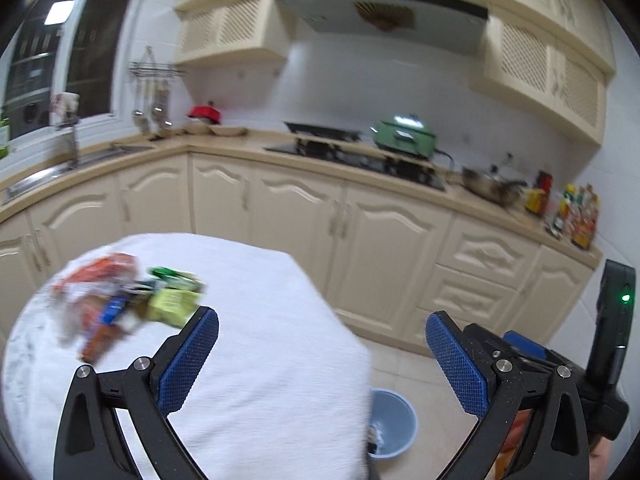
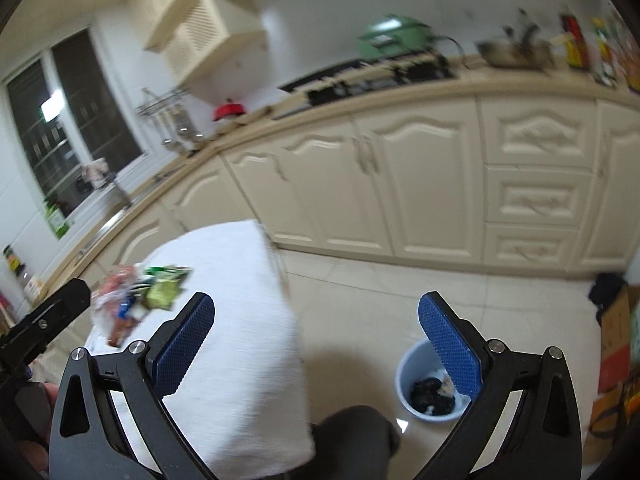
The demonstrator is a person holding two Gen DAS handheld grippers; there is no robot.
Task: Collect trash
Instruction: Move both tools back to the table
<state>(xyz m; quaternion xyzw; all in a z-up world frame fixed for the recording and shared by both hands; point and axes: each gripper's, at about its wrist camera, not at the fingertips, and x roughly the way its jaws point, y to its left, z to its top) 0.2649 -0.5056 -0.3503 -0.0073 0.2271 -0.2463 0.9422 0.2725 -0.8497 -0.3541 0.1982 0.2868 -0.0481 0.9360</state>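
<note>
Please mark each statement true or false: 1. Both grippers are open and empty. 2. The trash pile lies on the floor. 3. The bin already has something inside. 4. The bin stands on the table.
1. Left gripper and right gripper are open and empty: true.
2. False: the trash pile lies on the white-covered table.
3. The bin holds dark and white items: true.
4. False: it stands on the floor beside the table.

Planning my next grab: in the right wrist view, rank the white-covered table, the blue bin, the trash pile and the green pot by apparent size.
1. White-covered table
2. Trash pile
3. Blue bin, partly hidden behind a finger and close to the pile, so unsure
4. Green pot, farther off, so likely understated
</note>
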